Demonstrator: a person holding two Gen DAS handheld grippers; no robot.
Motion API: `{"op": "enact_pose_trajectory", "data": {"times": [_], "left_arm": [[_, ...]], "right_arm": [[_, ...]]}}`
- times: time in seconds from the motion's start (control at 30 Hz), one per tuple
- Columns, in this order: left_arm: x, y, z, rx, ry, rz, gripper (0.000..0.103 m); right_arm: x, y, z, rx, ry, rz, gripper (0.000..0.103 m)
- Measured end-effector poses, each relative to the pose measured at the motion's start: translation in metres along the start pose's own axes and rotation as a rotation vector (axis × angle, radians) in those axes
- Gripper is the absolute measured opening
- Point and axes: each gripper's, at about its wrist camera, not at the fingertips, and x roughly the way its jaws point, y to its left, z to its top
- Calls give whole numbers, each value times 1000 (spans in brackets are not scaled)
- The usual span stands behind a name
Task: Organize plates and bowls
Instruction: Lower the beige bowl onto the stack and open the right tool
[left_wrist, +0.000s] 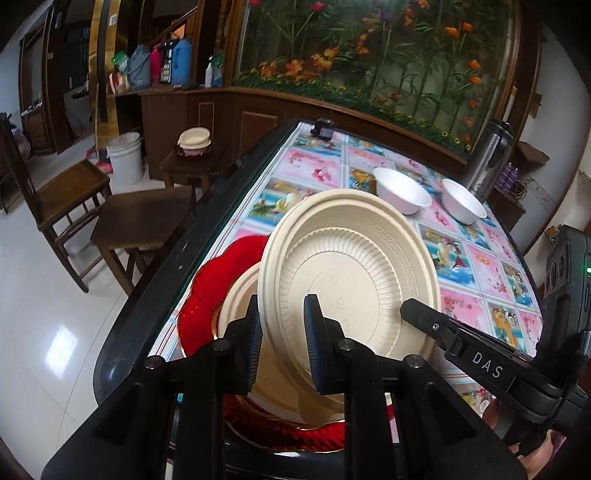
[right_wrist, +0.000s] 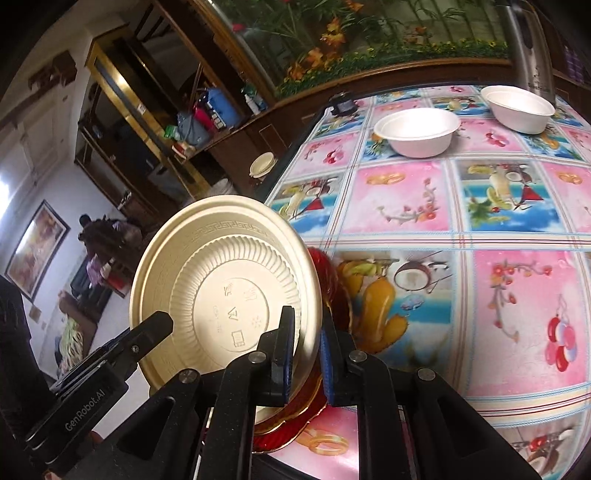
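Note:
A cream plate is held tilted on edge, its underside toward both cameras, above a red plate that carries another cream plate. My left gripper is shut on the tilted plate's near rim. My right gripper straddles the plate's right rim over the red plate, with its pads close on the rim. The right gripper's finger shows in the left wrist view, the left's finger in the right wrist view. Two white bowls stand farther back on the table.
The table has a flowered cloth and a dark edge at its left. A metal flask stands behind the bowls. A small black device sits at the far edge. Wooden chairs and a stool with dishes stand to the left.

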Motion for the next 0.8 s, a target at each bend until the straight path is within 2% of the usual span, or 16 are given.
{"op": "enact_pose_trajectory", "data": {"times": [0.23, 0.33, 0.37, 0.43, 0.47, 0.5, 0.57, 0.6, 0.63, 0.7, 0.73, 0.8], "left_arm": [[4, 12, -4, -43, 28, 8, 18], [2, 13, -4, -51, 25, 31, 22], [1, 13, -3, -52, 19, 46, 26], [-5, 14, -2, -56, -13, 99, 44], [-9, 15, -2, -61, -34, 122, 58], [-13, 18, -1, -71, -59, 142, 65], [-23, 22, 0, -98, -111, 163, 71], [-28, 22, 2, -109, -136, 157, 77], [-33, 21, 4, -118, -153, 135, 80], [-36, 19, 9, -133, -157, 71, 83], [-36, 14, 11, -147, -145, 9, 83], [-33, 2, 17, -155, -126, -67, 88]], "right_arm": [[10, 11, -9, -73, 0, -29, 16], [10, 14, -10, -97, -10, -28, 18], [10, 15, -11, -105, -8, -26, 21], [9, 15, -11, -115, -16, -19, 27], [5, 14, -11, -124, -31, -12, 31], [3, 15, -11, -129, -39, -8, 34], [-6, 11, -9, -146, -70, 11, 38], [-11, 9, -8, -151, -88, 20, 41], [-15, 5, -5, -154, -108, 23, 43], [-27, -9, 1, -153, -161, 10, 55], [-32, -20, 6, -140, -185, -9, 56], [-40, -46, 18, -96, -218, -45, 56]]}}
